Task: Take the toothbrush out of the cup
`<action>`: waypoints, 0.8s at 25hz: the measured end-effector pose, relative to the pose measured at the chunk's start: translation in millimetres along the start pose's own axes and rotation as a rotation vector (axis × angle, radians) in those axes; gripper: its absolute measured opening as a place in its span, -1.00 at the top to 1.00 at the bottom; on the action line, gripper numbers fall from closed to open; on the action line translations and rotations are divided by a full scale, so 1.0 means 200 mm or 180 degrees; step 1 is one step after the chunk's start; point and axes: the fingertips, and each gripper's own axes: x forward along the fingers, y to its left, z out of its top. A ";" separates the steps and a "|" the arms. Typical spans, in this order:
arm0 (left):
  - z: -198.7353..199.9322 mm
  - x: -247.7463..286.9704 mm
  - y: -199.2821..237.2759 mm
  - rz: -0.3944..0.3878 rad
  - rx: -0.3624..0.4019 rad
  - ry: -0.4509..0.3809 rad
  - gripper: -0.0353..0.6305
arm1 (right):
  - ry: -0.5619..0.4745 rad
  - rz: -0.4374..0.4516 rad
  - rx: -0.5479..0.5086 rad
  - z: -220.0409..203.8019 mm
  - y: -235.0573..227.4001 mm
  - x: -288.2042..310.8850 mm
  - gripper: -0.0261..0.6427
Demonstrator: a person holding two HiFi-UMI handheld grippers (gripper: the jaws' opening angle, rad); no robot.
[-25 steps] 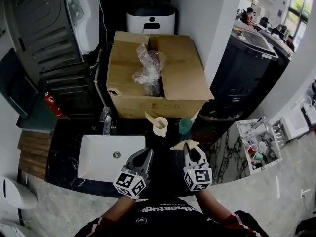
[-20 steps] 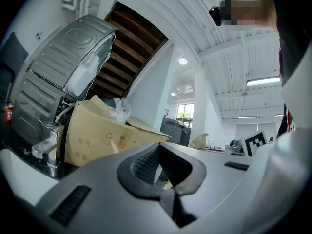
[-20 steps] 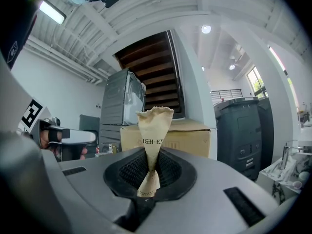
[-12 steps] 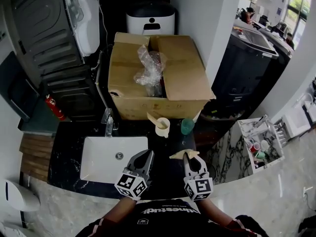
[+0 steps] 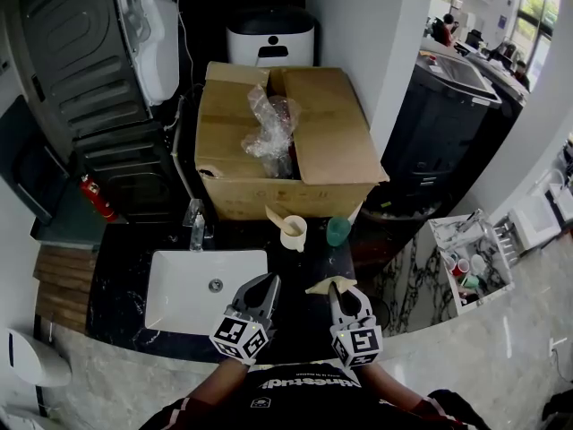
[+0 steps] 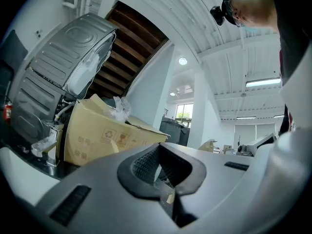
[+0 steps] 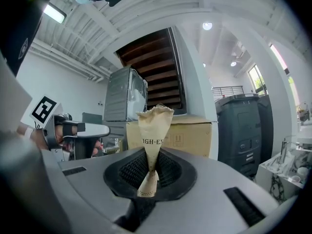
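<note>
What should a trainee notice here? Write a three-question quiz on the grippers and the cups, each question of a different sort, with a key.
1. True or false: the left gripper is open.
2. What does the right gripper pinch? A: a white bottle. B: a tan paper packet. C: a metal spoon.
3. Fill in: the second cup, on the right of the cream cup, is coloured ____.

Key: 1 false, its jaws are together with nothing between them. 2 B. 3 green.
</note>
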 end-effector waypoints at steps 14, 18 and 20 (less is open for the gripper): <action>0.01 0.02 -0.02 -0.0019 0.0092 -0.0056 0.84 | -0.0015 0.0024 0.0001 -0.01 0.01 -0.03 0.76; 0.02 0.02 -0.01 -0.0044 0.0087 -0.0095 0.81 | -0.0044 0.0015 0.0015 0.00 0.01 -0.03 0.76; 0.02 0.02 -0.02 -0.0063 0.0075 -0.0106 0.66 | -0.0027 0.0019 0.0017 0.00 0.01 -0.03 0.76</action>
